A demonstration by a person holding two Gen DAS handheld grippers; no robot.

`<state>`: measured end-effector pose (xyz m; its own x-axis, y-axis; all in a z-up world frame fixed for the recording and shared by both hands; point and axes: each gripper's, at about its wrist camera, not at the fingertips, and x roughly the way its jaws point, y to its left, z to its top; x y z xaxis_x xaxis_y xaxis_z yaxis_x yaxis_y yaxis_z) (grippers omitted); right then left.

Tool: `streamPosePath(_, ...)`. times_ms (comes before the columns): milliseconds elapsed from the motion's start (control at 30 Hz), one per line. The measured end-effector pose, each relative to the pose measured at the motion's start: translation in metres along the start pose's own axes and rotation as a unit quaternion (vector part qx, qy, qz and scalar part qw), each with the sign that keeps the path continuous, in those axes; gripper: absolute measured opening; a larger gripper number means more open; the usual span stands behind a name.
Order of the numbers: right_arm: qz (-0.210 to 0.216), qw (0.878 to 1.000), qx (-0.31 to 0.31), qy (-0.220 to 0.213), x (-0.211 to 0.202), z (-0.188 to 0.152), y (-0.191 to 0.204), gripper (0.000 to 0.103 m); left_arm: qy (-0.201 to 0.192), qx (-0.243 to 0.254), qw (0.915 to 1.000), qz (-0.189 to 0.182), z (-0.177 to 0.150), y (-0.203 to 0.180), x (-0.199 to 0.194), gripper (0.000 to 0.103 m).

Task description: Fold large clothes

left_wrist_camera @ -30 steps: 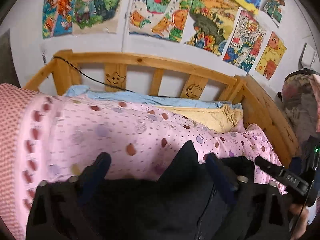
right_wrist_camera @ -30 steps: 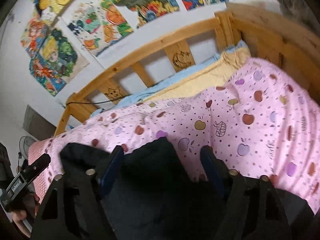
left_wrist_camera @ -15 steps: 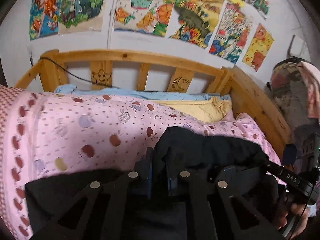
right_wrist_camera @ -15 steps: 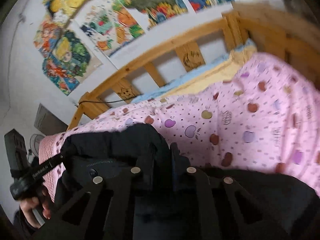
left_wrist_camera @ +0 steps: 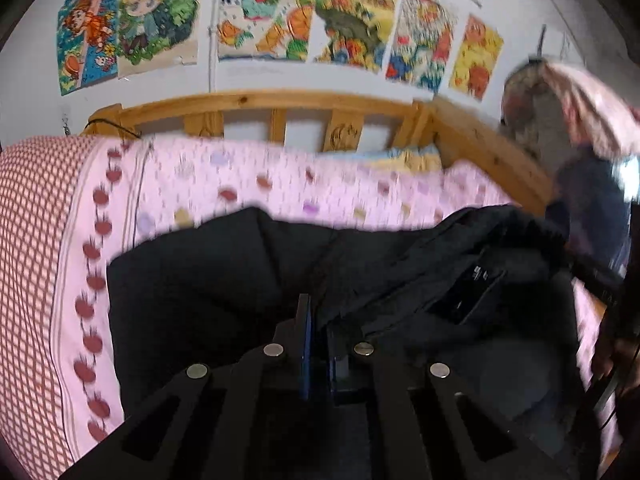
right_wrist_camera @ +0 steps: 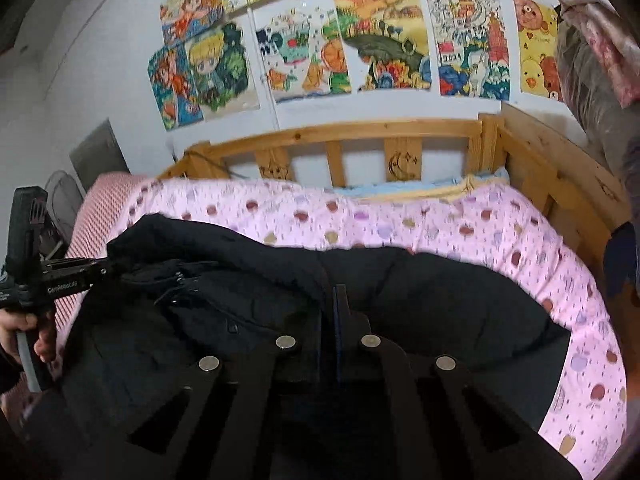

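While you hold both tools low over the bed, your left gripper (left_wrist_camera: 318,340) has its jaws pinched together on a fold of the black jacket (left_wrist_camera: 224,280), and your right gripper (right_wrist_camera: 334,320) is clamped the same way on the jacket (right_wrist_camera: 440,300) in its own view. The garment lies bunched across the near part of the pink apple-print quilt (right_wrist_camera: 460,224), reaching from about 9 o'clock to 3 o'clock in the right wrist view, with its zipper (right_wrist_camera: 182,280) and collar heaped toward 9 o'clock.

In that view your left hand (right_wrist_camera: 24,328) shows at 9 o'clock, gripping the handle at the quilt's edge. A red-checked cover (left_wrist_camera: 36,240) fills 9 o'clock of the left view. At 12 o'clock the wooden headboard (right_wrist_camera: 340,136) stands against the wall under a row of coloured drawings (right_wrist_camera: 380,40), and yellow and blue bedding (right_wrist_camera: 472,186) is tucked below it. A wooden side rail (right_wrist_camera: 560,184) closes the bed from 1 to 3 o'clock, with draped cloth (right_wrist_camera: 592,60) above it.

Bare quilt lies between the jacket and the headboard, and a strip runs along 3 to 5 o'clock beside the rail. The left view is blurred.
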<state>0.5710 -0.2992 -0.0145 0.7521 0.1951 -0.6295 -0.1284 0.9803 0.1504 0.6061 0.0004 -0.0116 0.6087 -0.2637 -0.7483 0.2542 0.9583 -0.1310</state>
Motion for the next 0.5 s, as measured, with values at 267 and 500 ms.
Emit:
streamPosePath(267, -0.036, 0.997, 0.005, 0.061, 0.047, -0.041, -0.011, 0.004, 0.036, 0.068, 0.9960, 0.046, -0.035, -0.021, 0.053, 0.006)
streamPosePath(500, -0.029, 0.999, 0.020, 0.039, 0.045, -0.050, -0.011, 0.005, 0.002, 0.056, 0.9983, 0.017, -0.041, -0.009, 0.047, 0.008)
